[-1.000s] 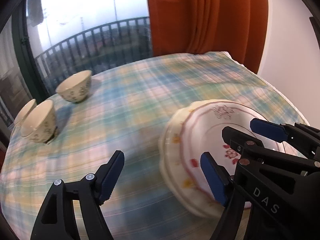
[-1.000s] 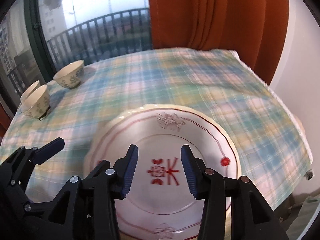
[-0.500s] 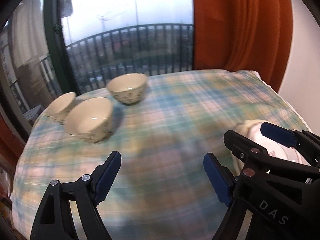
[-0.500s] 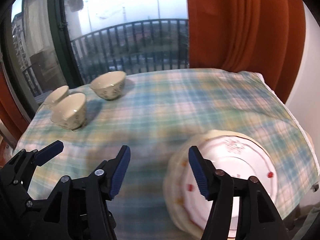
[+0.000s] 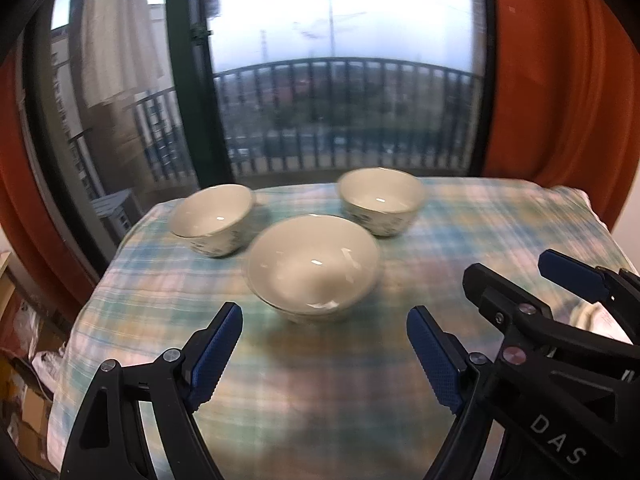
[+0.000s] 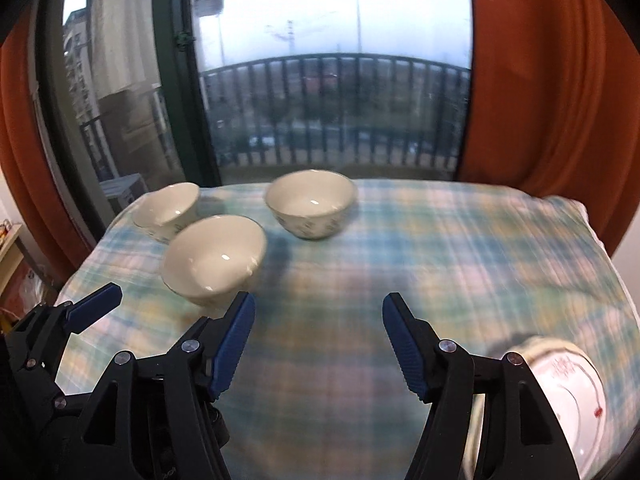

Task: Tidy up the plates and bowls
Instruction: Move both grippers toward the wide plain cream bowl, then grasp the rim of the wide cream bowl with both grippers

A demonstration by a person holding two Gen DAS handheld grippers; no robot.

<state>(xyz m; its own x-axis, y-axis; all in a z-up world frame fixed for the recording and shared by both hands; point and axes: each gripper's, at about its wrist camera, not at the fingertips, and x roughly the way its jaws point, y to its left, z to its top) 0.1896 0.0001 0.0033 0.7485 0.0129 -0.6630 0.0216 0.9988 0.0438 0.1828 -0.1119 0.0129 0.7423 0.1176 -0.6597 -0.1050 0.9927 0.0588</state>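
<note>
With the plates (image 6: 568, 392) apparently stacked just right of your right gripper (image 6: 316, 344), you have three separate bowls (image 5: 314, 266) ahead of your left gripper (image 5: 324, 356) to nest, both jaws wide open and empty.

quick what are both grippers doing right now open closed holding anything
Left gripper: open, holding nothing, aimed at the nearest cream ceramic bowl.
Right gripper: open, holding nothing, above the plaid tablecloth.
</note>
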